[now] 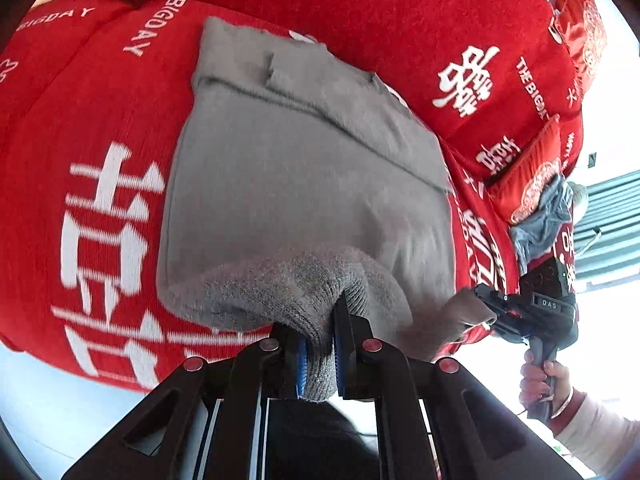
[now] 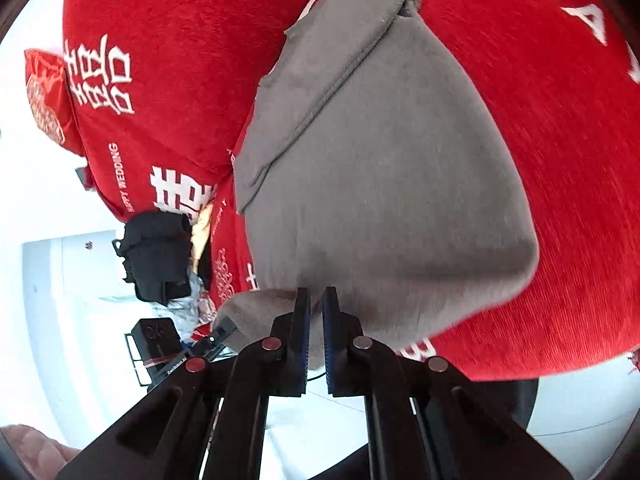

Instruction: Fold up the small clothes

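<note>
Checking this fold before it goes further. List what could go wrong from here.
1. The left gripper pinches a thick bunched wad of the grey sweater's near edge, so extra layers may drag along and crease the fold.
2. The right gripper grips only a thin bit of the corner; it could slip free under tension.
3. The sweater lies on a soft, sloping red blanket, so pulling might slide the whole garment rather than fold it.

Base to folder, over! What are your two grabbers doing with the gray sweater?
Left gripper shut on gray sweater hem. Right gripper shut on its other near corner. Sweater lies on red blanket. Nothing blocking.
</note>
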`<move>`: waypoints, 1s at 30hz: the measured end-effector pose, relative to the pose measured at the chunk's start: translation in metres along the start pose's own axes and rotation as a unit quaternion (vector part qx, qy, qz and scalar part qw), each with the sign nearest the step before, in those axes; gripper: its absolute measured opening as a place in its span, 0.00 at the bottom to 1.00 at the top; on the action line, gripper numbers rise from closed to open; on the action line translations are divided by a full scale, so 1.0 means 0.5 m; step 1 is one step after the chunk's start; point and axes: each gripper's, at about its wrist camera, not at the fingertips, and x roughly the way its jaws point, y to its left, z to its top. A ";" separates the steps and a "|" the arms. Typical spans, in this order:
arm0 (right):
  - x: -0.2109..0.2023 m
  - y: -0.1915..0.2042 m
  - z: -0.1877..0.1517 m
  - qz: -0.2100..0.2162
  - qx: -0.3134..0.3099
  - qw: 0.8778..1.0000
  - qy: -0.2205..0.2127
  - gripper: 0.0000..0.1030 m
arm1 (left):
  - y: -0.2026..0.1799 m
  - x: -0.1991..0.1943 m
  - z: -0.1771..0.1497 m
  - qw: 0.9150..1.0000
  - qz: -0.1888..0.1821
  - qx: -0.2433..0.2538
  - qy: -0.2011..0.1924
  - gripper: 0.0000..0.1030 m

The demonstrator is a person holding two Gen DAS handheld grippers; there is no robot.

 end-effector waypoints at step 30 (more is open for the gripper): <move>0.057 0.250 0.151 -0.226 -0.287 0.931 0.015 0.09 | -0.036 -0.008 0.131 1.000 0.020 -0.017 -0.012 0.11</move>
